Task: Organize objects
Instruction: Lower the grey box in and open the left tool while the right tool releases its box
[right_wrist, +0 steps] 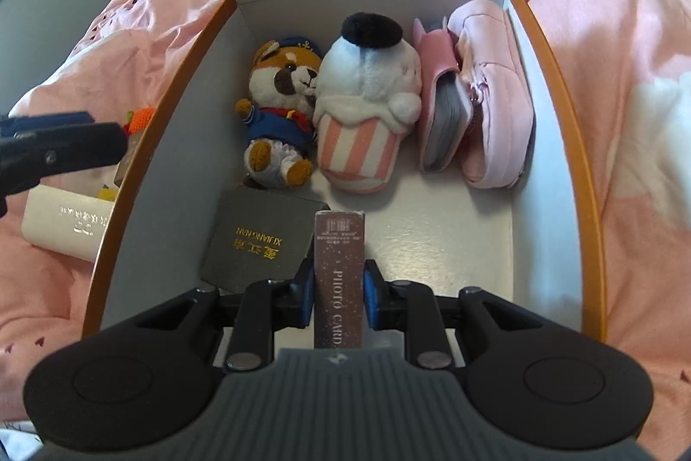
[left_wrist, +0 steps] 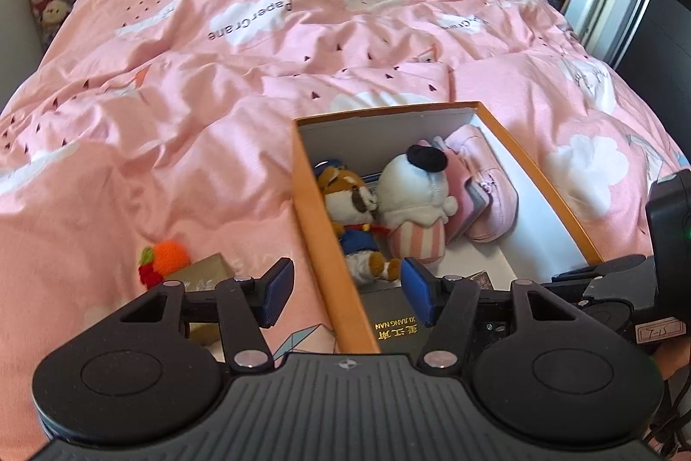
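Card box (right_wrist: 339,279) sat clamped in right gripper (right_wrist: 338,299), pads on its two narrow sides, low over the near end of the tray (right_wrist: 557,81). It looked light, stiff and glossy, so likely to slip; a mid-length side pinch suited it. Black book (right_wrist: 259,240) lay flat at 10 o'clock, touching it. Left gripper (left_wrist: 347,290) stood wide and empty, straddling the tray's left wall. Outside, at 9 o'clock, white box (right_wrist: 64,223) and orange knit toy (left_wrist: 166,258) remained on the bed. Farther in: dog plush (right_wrist: 280,106), cupcake plush (right_wrist: 367,102), pink pouch (right_wrist: 492,89), all soft, best pinched mid-body.
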### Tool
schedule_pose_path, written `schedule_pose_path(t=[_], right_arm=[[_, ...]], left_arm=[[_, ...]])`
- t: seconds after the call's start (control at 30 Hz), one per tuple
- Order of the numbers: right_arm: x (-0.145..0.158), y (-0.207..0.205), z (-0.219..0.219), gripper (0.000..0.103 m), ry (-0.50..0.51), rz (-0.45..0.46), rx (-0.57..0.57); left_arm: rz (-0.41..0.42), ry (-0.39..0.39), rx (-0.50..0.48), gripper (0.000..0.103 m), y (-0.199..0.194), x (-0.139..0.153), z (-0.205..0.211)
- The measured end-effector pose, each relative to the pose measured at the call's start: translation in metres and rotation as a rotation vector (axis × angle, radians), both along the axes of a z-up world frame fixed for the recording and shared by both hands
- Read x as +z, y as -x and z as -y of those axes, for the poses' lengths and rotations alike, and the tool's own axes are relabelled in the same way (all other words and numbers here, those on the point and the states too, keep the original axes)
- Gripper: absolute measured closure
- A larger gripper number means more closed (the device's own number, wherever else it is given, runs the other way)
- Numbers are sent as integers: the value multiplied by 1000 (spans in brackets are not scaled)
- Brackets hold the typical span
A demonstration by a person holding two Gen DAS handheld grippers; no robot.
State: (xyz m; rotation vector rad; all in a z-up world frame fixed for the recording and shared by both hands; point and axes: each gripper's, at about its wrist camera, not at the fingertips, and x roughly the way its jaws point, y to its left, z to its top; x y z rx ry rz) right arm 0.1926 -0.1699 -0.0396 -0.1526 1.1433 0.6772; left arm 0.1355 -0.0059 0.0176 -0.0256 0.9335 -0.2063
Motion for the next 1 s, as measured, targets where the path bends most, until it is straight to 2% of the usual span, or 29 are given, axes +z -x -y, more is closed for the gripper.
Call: schedule_pose_path(t=[0.1, 0.27, 0.43, 0.5, 0.6, 0.7, 0.87, 1.0], right_arm=[[-3, -5, -2, 79, -27, -23, -53], [-8, -19, 1, 79, -82, -86, -140], [-15, -34, 7, 79, -105, -154, -147], [-17, -38, 8, 79, -93, -171, -141], [-16, -39, 5, 76, -52, -153, -102], [-13, -38, -3, 69, 22, -99, -44], [-14, -35, -13, 55, 127, -58, 89], [-12, -25, -21, 35, 217, 1, 251]], left_arm=[[-12, 40, 18, 42, 1, -3, -10], [-30, 66, 52, 44, 3, -12, -18], [-46, 80, 40, 46, 3, -18, -16], [-51, 80, 36, 51, 3, -21, -13], [-63, 69, 29, 60, 2, -27, -9], [-68, 72, 22, 66, 2, -30, -7], [-74, 74, 20, 68, 1, -31, -5], [-79, 79, 19, 69, 0, -32, -5]])
